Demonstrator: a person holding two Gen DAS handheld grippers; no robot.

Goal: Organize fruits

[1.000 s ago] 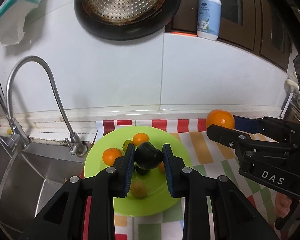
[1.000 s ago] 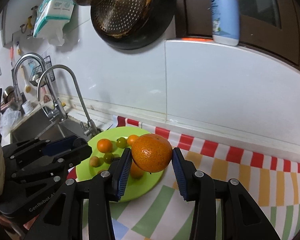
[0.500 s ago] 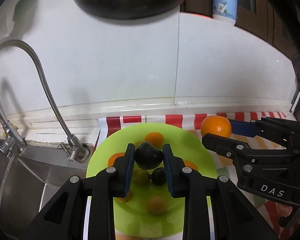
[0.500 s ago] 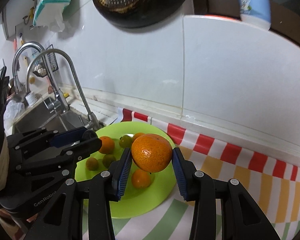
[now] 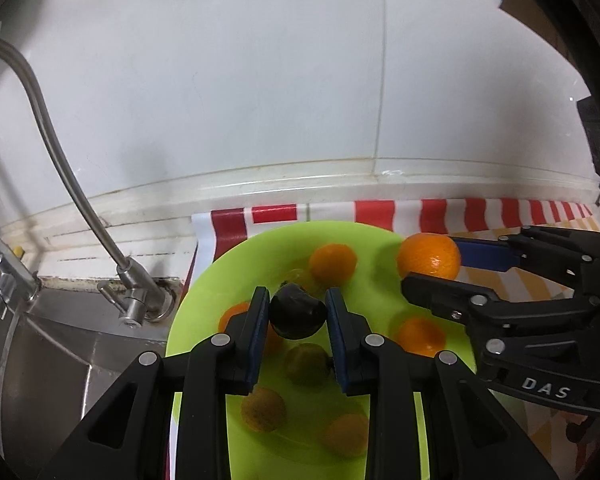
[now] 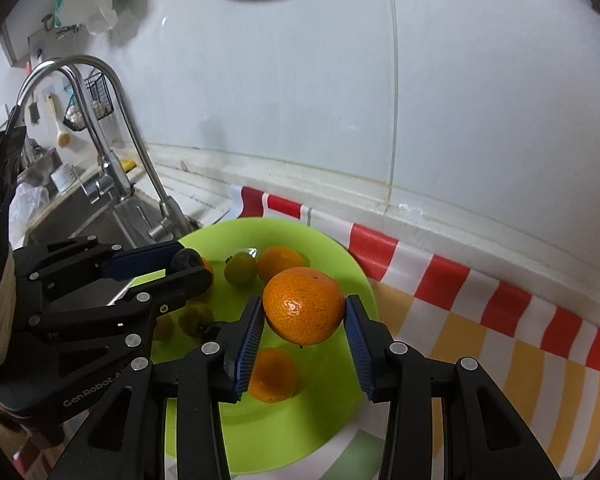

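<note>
Left claw point(image 5: 296, 296): jaws just opening, dark fruit point(image 5: 298, 316) between the blue pads and touching both, hanging over the middle of the green plate point(image 5: 372, 264). Right claw point(image 6: 304, 304): clamped on a large orange point(image 6: 303, 306), pads pressed to its two sides, held above the right half of the plate.

On the plate under the left claw: a small green fruit point(image 5: 306, 362) and two dull yellowish ones point(image 5: 263, 408) nearer the front rim. Toward the back of the plate, a small orange point(image 5: 333, 263). Below the right claw, another small orange point(image 6: 273, 374) lying on the plate.

Under the plate: a cloth point(image 6: 480, 292) with red and white stripes along its back edge and yellow checks to the right, spread on the surface. Left of the plate: a curved faucet point(image 5: 60, 160) and a steel sink point(image 5: 60, 352). Behind the plate: a white tiled wall point(image 5: 260, 100).
</note>
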